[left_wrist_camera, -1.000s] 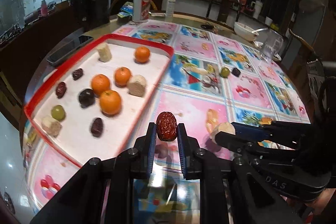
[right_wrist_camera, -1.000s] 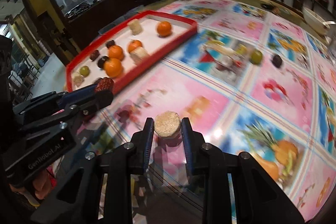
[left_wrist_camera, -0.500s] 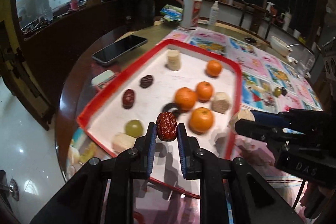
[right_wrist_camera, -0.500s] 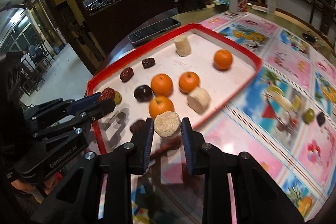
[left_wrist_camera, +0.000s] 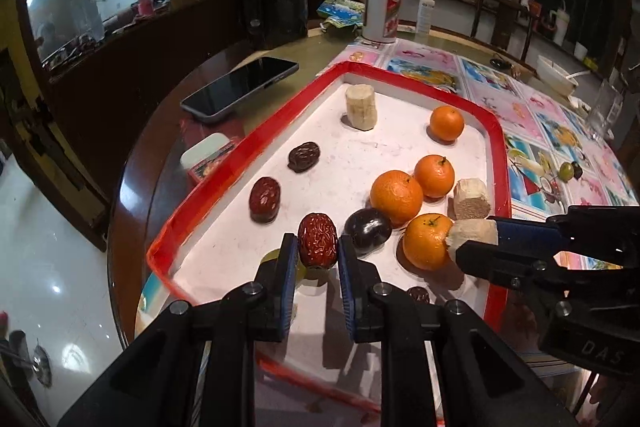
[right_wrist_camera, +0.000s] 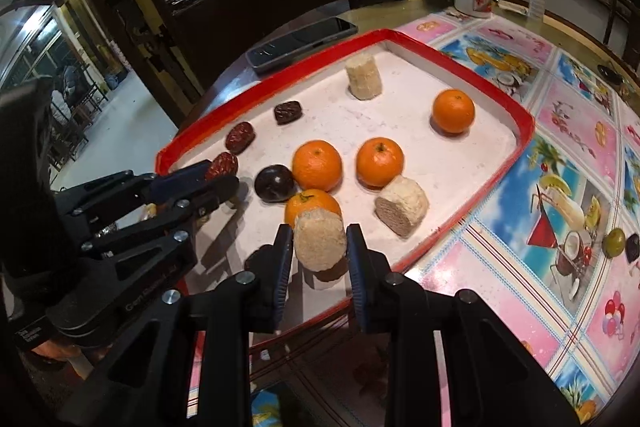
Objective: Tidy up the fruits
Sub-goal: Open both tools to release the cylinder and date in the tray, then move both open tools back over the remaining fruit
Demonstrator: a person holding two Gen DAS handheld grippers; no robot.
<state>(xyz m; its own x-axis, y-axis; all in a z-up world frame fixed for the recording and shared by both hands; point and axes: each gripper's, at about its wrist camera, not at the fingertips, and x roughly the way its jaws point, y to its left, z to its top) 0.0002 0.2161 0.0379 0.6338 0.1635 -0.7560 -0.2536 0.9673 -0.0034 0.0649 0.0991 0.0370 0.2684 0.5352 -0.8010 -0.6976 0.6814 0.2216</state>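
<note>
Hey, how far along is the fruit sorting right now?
Mostly done: oranges, dates and beige chunks already lie in the red tray. In hand: the left tongs grip a red date, the right tongs a beige chunk, both over the tray. Left: a green fruit and a dark fruit on the tablecloth.

Both grippers moved from over the picture-printed tablecloth (right_wrist_camera: 560,131) to above the red-rimmed white tray (left_wrist_camera: 494,131), lower and closer to the fruit on it.
</note>
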